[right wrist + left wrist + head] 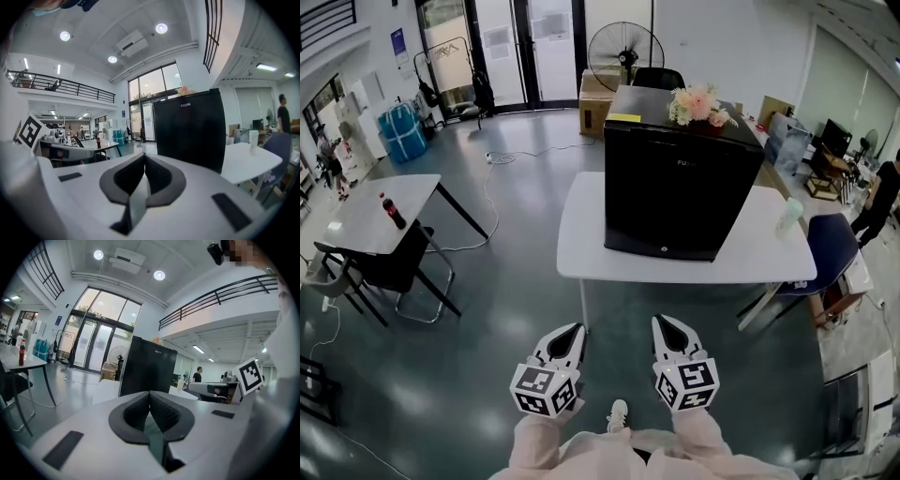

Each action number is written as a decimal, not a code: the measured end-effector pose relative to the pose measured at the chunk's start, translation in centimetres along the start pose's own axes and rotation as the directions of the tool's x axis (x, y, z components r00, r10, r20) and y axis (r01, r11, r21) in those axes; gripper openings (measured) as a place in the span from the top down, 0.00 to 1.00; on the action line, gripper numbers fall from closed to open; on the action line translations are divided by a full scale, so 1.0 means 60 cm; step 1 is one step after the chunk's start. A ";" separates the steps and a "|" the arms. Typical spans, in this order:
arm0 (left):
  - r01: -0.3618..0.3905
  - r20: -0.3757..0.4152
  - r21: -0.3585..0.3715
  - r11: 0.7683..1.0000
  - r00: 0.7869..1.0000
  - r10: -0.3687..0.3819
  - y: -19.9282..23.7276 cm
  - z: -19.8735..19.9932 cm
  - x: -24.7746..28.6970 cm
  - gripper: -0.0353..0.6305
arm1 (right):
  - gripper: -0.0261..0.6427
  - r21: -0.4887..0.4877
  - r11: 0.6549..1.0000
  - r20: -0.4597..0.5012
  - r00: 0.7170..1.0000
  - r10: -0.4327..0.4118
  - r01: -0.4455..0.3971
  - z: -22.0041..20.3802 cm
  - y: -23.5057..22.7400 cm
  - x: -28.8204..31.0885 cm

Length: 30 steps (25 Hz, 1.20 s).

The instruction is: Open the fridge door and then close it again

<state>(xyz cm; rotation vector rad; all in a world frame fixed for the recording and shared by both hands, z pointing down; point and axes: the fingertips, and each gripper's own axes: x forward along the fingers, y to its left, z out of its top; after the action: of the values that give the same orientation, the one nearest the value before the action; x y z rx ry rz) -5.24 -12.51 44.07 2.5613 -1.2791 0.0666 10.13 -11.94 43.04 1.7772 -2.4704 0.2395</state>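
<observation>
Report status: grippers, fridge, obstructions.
Both shut, empty: left gripper, right gripper. Black box-shaped mini fridge on white table, door closed, not yet reached. Only grey floor and table edge ahead.

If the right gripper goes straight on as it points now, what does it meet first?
Most likely the black fridge, its door closed, straight ahead of the right gripper; nothing stands between. Depth is unclear, so the near edge of the white table might come first.

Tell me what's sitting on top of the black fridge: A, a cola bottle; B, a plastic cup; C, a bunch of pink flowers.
C: the head view shows pink flowers standing on the top of the fridge, toward its far edge.
</observation>
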 end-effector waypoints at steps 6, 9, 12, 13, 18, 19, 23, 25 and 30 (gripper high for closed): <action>-0.010 0.003 0.003 1.000 1.000 0.010 0.031 0.017 0.095 0.93 | 0.94 -0.010 1.000 0.002 1.000 0.014 -0.014 0.016 -0.060 0.084; -0.014 0.009 0.007 1.000 1.000 0.014 0.040 0.023 0.131 0.93 | 0.94 -0.017 1.000 0.002 1.000 0.011 -0.011 0.022 -0.087 0.116; -0.019 0.015 0.009 1.000 1.000 0.019 0.047 0.025 0.155 0.93 | 0.94 -0.042 0.999 0.006 1.000 0.009 -0.009 0.028 -0.107 0.140; -0.019 0.016 0.009 1.000 1.000 0.018 0.047 0.026 0.162 0.93 | 0.94 -0.061 0.998 0.008 1.000 0.012 -0.012 0.031 -0.112 0.147; -0.001 0.014 0.033 0.999 1.000 0.001 0.050 0.031 0.190 0.93 | 0.94 -0.196 0.978 0.027 0.997 0.071 -0.065 0.064 -0.120 0.178; 0.003 0.015 0.039 0.999 1.000 -0.003 0.051 0.034 0.195 0.93 | 0.94 -0.224 0.971 0.031 0.995 0.095 -0.086 0.074 -0.119 0.184; 0.020 0.041 0.039 0.999 0.999 -0.021 0.059 0.059 0.216 0.93 | 0.94 -0.301 0.945 0.043 0.988 0.145 -0.125 0.115 -0.129 0.209; 0.032 0.050 0.042 0.999 0.998 -0.034 0.064 0.072 0.230 0.93 | 0.94 -0.320 0.940 0.059 0.988 0.144 -0.117 0.138 -0.141 0.221; 0.066 0.060 0.061 0.996 0.996 -0.069 0.094 0.105 0.279 0.93 | 0.94 -0.433 0.893 0.070 0.984 0.167 -0.121 0.188 -0.152 0.264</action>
<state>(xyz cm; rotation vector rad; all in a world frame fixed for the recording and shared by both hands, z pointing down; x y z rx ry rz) -0.07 -30.42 42.01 2.6745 -1.2287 0.0110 13.96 -31.58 35.20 1.4581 -2.4745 -0.3743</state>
